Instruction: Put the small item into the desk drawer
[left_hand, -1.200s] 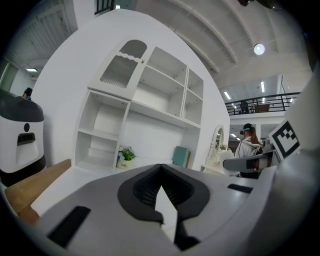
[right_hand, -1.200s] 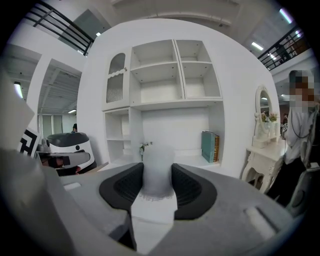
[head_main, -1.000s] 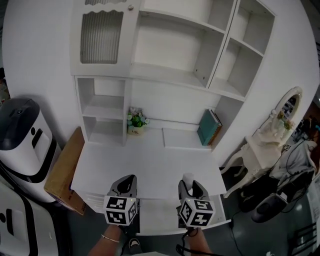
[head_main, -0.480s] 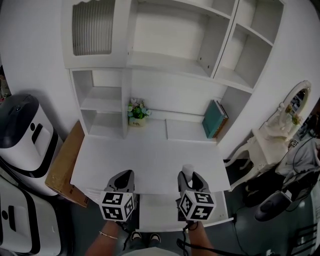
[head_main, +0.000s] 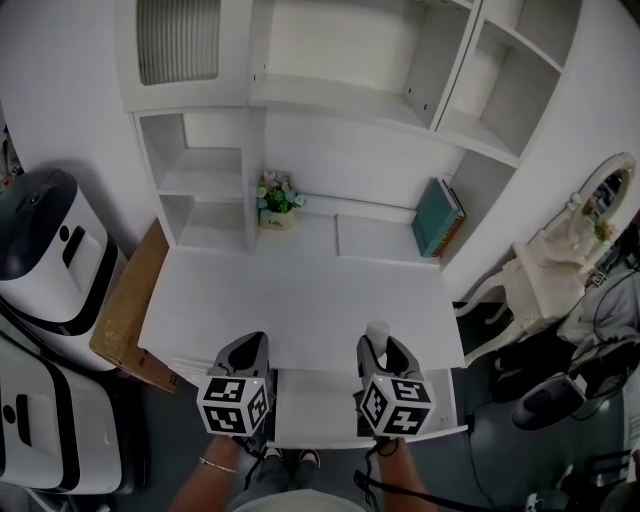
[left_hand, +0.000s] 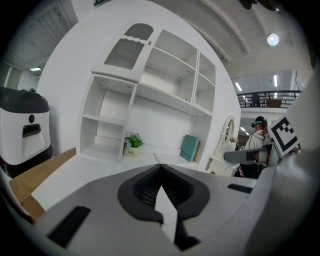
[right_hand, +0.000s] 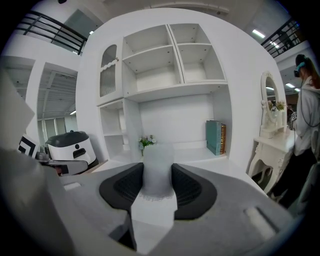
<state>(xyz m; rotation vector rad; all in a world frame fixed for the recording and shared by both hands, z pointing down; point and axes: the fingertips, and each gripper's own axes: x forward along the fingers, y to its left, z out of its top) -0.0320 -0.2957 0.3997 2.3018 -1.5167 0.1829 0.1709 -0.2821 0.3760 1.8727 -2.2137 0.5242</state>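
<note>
Two grippers sit nearest; the left gripper (head_main: 248, 347) has its jaws clenched on nothing; the right gripper (head_main: 377, 347) has its jaws grasping one small white cylindrical item (right_hand: 158, 167), upright, over the front edge of the table (head_main: 300, 295); one open drawer (head_main: 315, 410) juts out below, between them; farther back stand one potted plant (head_main: 277, 200) and one teal book (head_main: 436, 216).

Staged bedroom set in big hall: white desk hutch (head_main: 335, 95), vanity mirror (head_main: 602, 195), mezzanine railing (left_hand: 264, 98) overhead.
</note>
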